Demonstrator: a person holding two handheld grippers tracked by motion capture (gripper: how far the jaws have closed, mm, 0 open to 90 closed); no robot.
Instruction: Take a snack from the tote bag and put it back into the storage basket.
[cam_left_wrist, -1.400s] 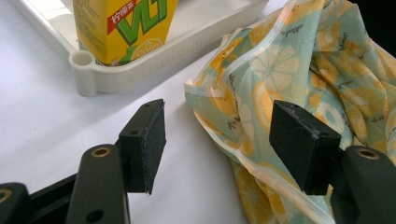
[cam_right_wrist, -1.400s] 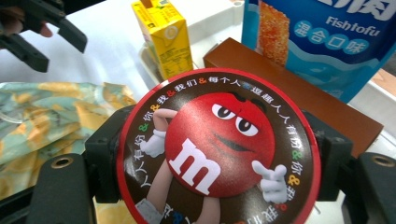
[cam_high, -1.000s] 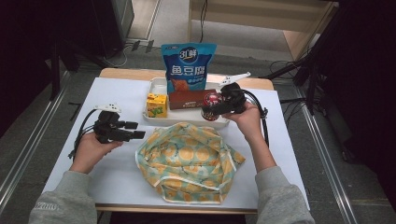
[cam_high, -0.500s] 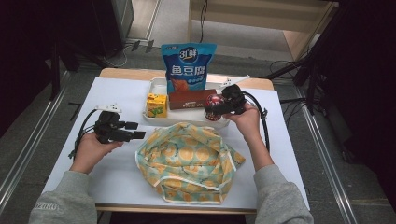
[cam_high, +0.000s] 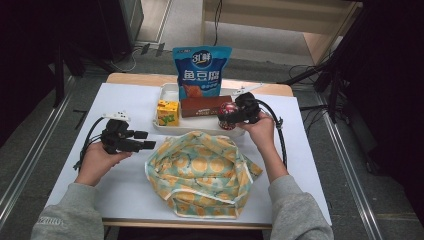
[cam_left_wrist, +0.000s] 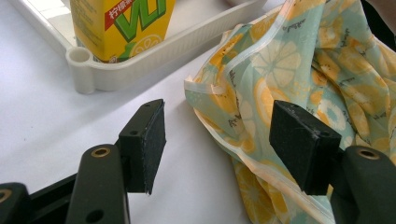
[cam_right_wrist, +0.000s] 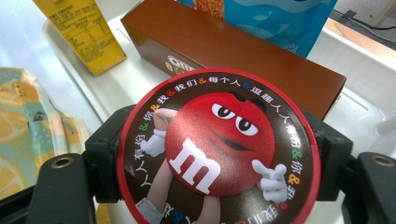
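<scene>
The right gripper (cam_high: 231, 116) is clamped on a round candy tin with a red rim and a red cartoon face on its brown lid (cam_right_wrist: 218, 148); in the right gripper view the two black jaws press against the tin's sides, left and right. From above, the tin (cam_high: 228, 115) sits at the front right corner of the white plastic tray (cam_high: 165, 127), just above its front rim and close to the bag's upper edge. Half a second ago it looked to be in almost the same spot, and a second ago a touch further back over the tray, so it has drifted a little toward the person.

The left gripper (cam_high: 145, 140) rests on the white table cover (cam_high: 70, 150), held in the left hand (cam_high: 97, 161), and it has not moved across the three moments. Its jaws stand apart with nothing between them; the left gripper view shows the gap pointing at the edge of the crumpled fabric bag printed with orange and lemon slices on pale green (cam_left_wrist: 299, 88).

In the tray stand a yellow drink carton (cam_high: 168, 112), a long brown biscuit box (cam_high: 206, 106) and, behind it, a tall blue snack pouch (cam_high: 201, 70). All three stayed put.
</scene>
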